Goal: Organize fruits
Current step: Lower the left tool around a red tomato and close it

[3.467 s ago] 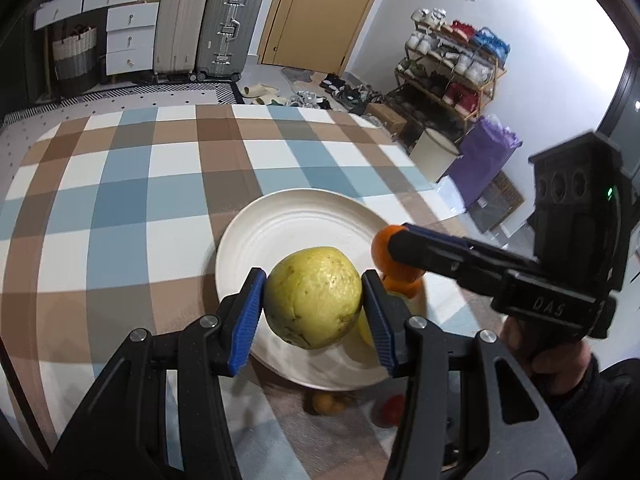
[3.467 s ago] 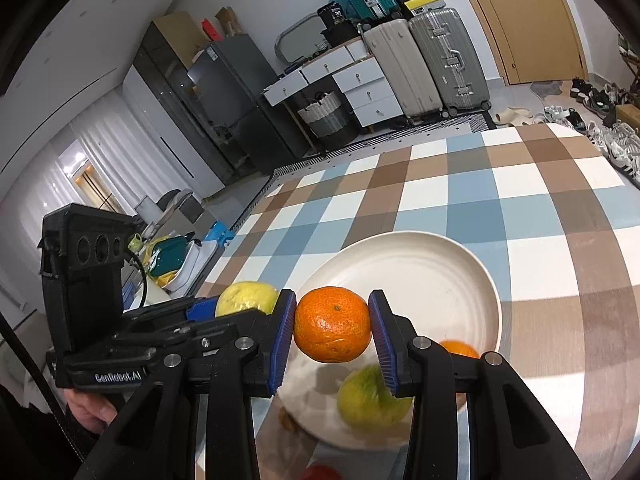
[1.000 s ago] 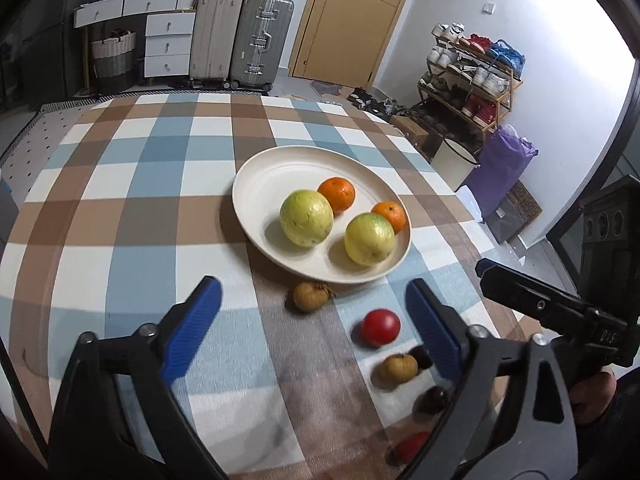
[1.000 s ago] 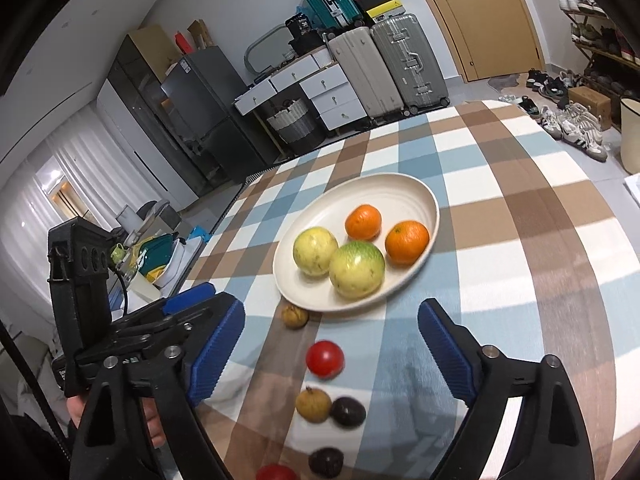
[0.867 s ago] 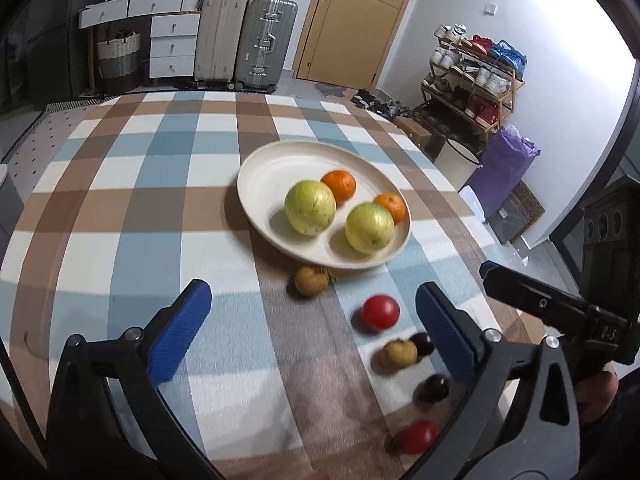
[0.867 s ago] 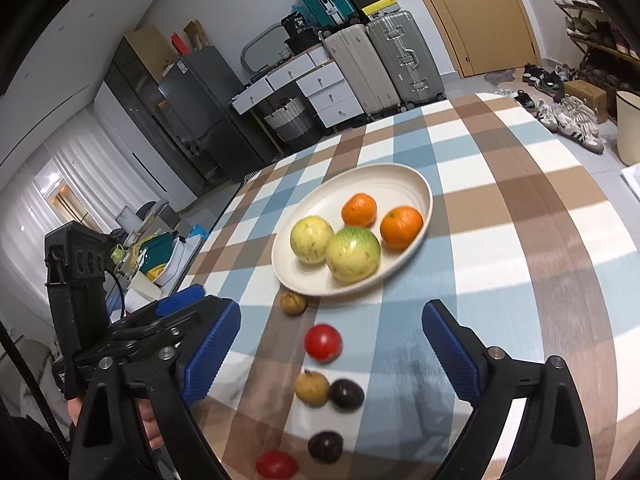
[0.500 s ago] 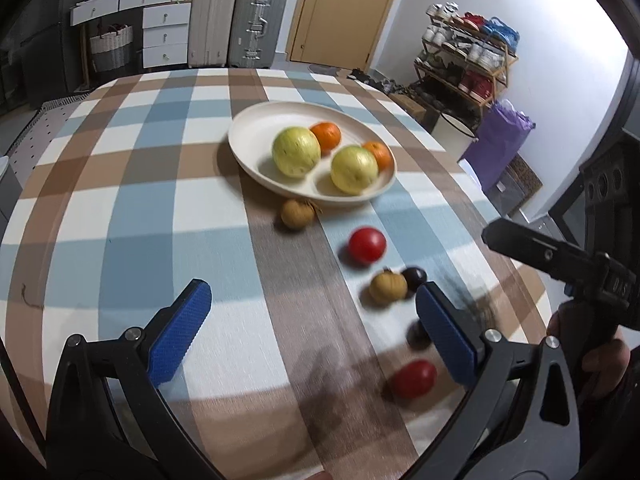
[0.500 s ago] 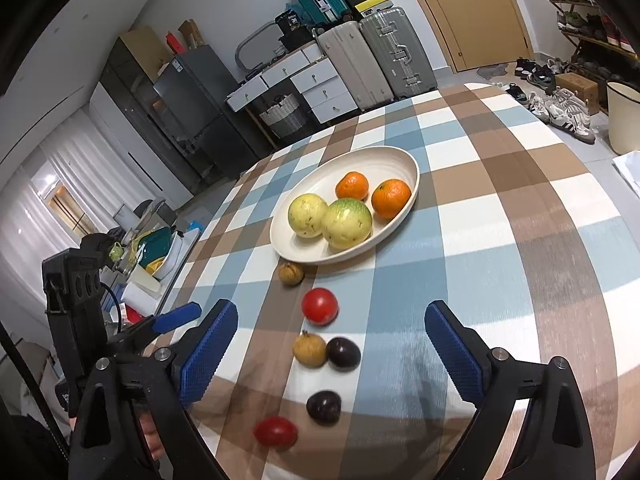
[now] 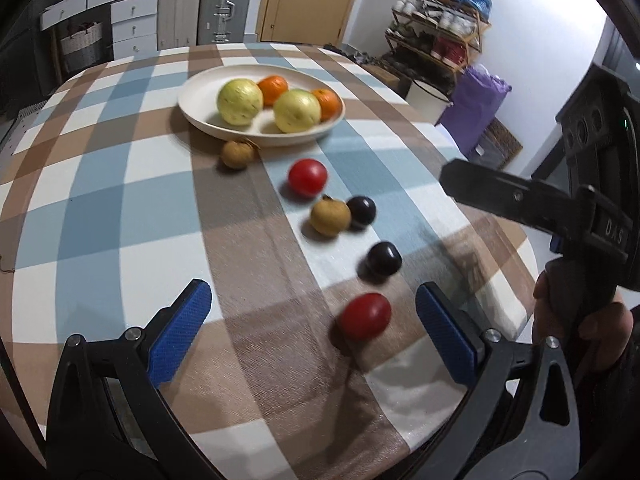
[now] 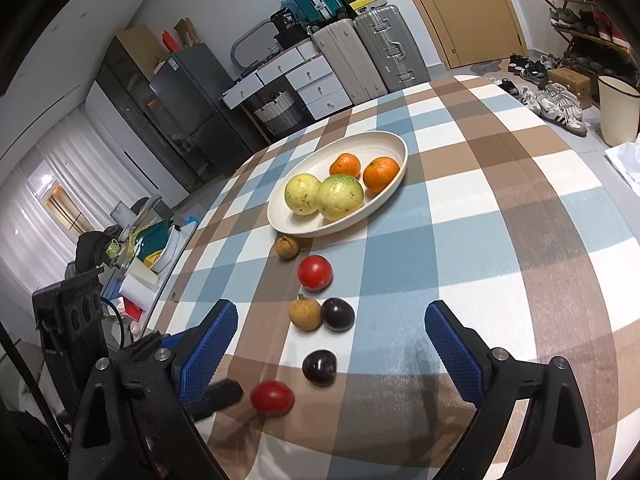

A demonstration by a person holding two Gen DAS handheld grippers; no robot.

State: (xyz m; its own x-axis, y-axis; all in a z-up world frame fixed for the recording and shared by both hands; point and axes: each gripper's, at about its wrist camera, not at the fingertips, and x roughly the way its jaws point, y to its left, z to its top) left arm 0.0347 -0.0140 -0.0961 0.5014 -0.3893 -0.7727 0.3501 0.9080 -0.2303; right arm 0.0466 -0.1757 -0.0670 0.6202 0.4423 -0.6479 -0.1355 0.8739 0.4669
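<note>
A cream plate (image 9: 192, 110) (image 10: 384, 142) holds two yellow-green guavas (image 9: 240, 102) (image 10: 342, 196) and two oranges (image 9: 273, 88) (image 10: 381, 174). In front of it a row of small fruit lies on the checked cloth: a brown longan (image 9: 238, 154), a red tomato (image 9: 307, 177), a second longan (image 9: 330, 216), two dark plums (image 9: 361, 210) (image 10: 319, 366), and a near red tomato (image 9: 365, 315) (image 10: 272, 398). My left gripper (image 9: 314, 334) is open, with the near tomato between its fingers, untouched. My right gripper (image 10: 330, 346) is open above the nearest plum.
The table's right edge (image 9: 516, 236) runs close to the fruit row. A hand (image 9: 580, 320) grips the right tool's handle there. Suitcases (image 10: 372, 48), drawers and a door stand beyond the table; a shoe rack (image 9: 440, 36) is at the far right.
The guava and orange once held now lie on the plate. Both grippers have drawn back from the plate toward the near edge, sinking over the row of small fruit.
</note>
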